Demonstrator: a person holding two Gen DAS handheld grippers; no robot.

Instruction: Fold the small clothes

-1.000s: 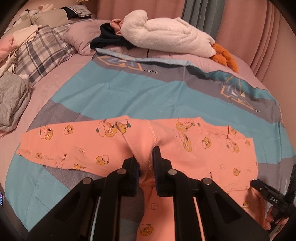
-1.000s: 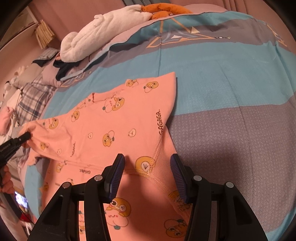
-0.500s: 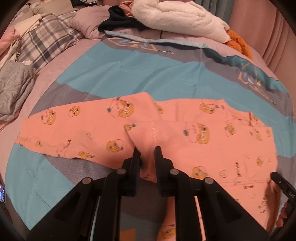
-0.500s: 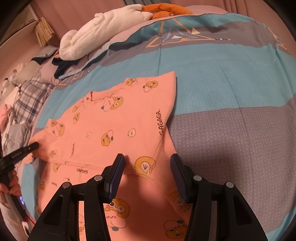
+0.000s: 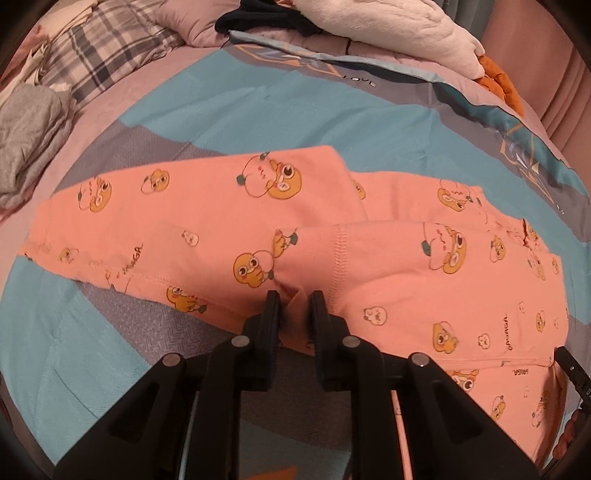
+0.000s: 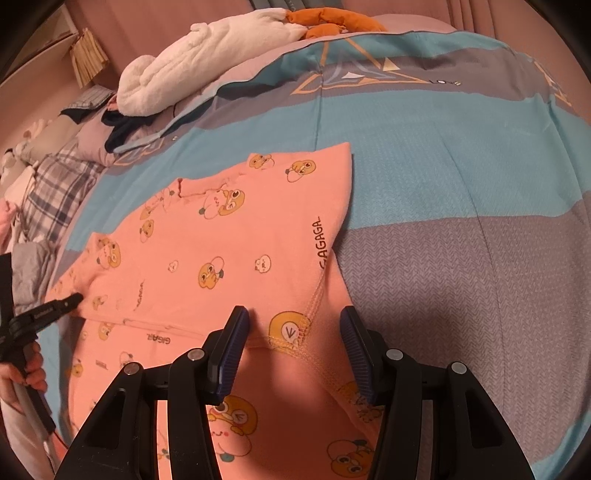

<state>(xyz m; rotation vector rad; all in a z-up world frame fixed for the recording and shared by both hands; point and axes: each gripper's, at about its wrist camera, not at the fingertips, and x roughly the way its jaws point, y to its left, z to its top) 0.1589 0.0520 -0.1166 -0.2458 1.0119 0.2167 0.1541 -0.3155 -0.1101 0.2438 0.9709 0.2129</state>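
A: The salmon-pink child's pyjama top (image 5: 388, 280), soft knit cotton printed with small yellow cartoon chicks and the word GAGAGA. Where does it lie?

B: Spread on the teal-and-grey striped duvet (image 5: 229, 110) of the bed, in the middle of it. Its body is flat, one long sleeve reaches out toward the left in the left wrist view, and a stitched seam runs across the cloth just ahead of the fingers.

A: How does the left gripper (image 5: 294, 306) stand?

B: Its black fingers are drawn close together, with a pinched ridge of the pink cloth caught between them at the sleeve seam. The fabric rises into a small fold there.

A: And the right gripper (image 6: 293, 332)?

B: Spread wide, blue ribbed pads well apart, poised over the garment (image 6: 229, 266) near an orange-stitched seam. Nothing sits between its fingers, and I cannot tell whether the tips touch the cloth.

A: Does either camera catch the other tool?

B: Yes. The right wrist view shows the left tool's black tip at the far left edge of the top, with a bare hand (image 6: 26, 373) gripping its handle.

A: What else is on the bed?

B: A fluffy white plush blanket (image 6: 207, 62) rolled at the head, an orange soft toy (image 6: 332, 20) beside it, a plaid pillow (image 5: 107, 48), a dark navy garment (image 5: 258, 22), and a heap of grey folded clothing (image 5: 26, 129) at the left side.
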